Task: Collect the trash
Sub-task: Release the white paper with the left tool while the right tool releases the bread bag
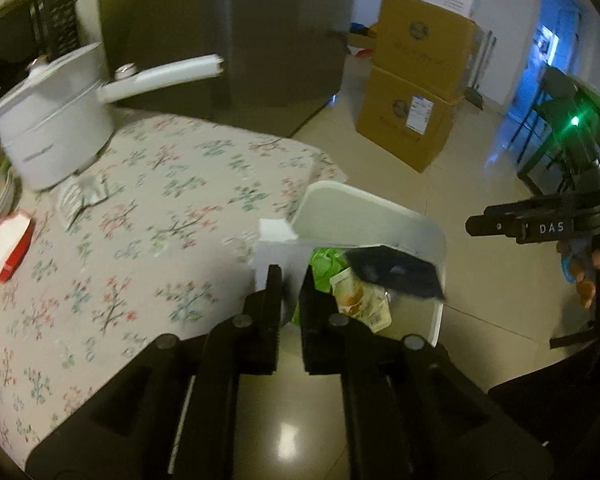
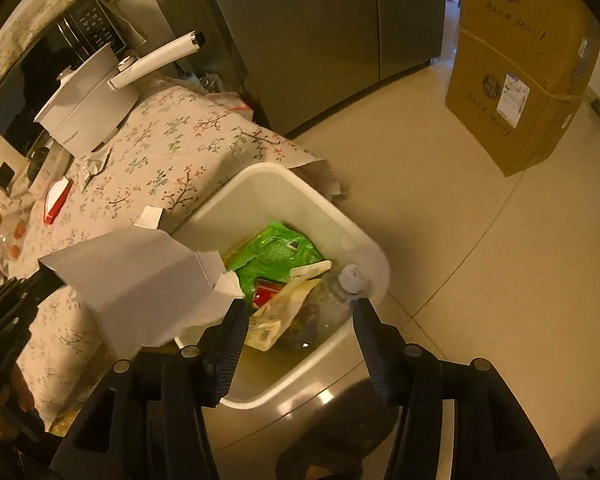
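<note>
Pinching a white paper carton (image 2: 140,276) by its edge, the left gripper (image 1: 290,280) holds it above the bin (image 2: 364,248) rim, centre-left of frame. Light and crushable, it seems. The right gripper (image 2: 298,312) gapes wide, holding nothing.

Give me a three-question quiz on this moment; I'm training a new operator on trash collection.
1. True or false: the left gripper holds the white carton at the white bin.
2. What lies nearest the clear bottle in the bin? A) beige pouch B) white pot C) red-and-white packet
3. Fill in: the right gripper is ____.

Key: 1 true; 2 A; 3 open
</note>
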Demonstrator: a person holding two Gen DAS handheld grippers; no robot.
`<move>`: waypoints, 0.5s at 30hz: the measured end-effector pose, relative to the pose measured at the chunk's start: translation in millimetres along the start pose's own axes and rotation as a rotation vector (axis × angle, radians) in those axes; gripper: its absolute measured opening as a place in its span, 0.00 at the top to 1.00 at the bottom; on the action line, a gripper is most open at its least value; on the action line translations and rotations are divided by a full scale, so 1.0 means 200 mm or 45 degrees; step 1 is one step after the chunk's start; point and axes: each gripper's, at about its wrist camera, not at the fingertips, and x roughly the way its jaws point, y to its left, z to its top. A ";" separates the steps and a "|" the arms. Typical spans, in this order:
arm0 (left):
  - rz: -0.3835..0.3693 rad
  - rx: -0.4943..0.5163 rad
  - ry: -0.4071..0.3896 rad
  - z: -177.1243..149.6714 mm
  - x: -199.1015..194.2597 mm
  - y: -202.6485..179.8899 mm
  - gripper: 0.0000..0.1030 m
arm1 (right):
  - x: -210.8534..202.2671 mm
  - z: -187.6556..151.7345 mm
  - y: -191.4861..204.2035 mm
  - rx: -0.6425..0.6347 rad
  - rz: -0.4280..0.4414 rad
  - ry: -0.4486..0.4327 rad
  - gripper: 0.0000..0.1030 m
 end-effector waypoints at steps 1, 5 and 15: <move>0.003 0.018 -0.004 0.00 0.01 -0.03 0.90 | 0.00 0.00 -0.01 0.002 -0.005 -0.002 0.45; 0.024 0.083 -0.029 0.02 0.03 -0.11 0.90 | -0.01 -0.01 -0.06 0.019 -0.014 -0.007 0.45; 0.018 0.092 -0.001 0.02 0.09 -0.15 0.73 | -0.03 -0.01 -0.12 0.051 -0.026 -0.020 0.45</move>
